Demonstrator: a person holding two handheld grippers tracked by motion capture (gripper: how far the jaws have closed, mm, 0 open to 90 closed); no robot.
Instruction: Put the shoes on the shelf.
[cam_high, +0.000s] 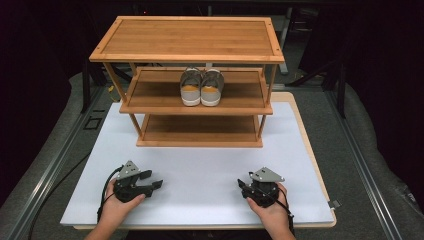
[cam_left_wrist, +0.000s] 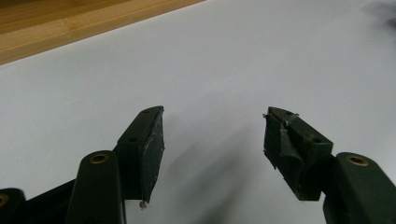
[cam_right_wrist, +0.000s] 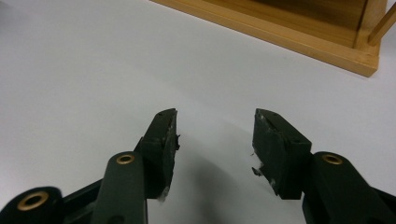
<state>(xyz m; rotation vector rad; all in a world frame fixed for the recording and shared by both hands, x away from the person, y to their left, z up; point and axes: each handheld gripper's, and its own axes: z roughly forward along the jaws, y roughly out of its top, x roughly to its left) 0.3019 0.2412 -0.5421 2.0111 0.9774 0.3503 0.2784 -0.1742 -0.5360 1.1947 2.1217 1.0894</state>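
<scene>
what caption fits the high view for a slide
Two open grippers, left gripper and right gripper, rest before a wooden rack holding grey shoes.

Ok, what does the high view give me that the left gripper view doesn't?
High view: the whole wooden rack, a pair of grey shoes on its middle shelf, and both hands holding the left gripper and right gripper low over the white mat.

Left gripper view: its own pads close up, jaws apart, nothing between them.

Both: the white mat and the rack's bottom edge.
</scene>
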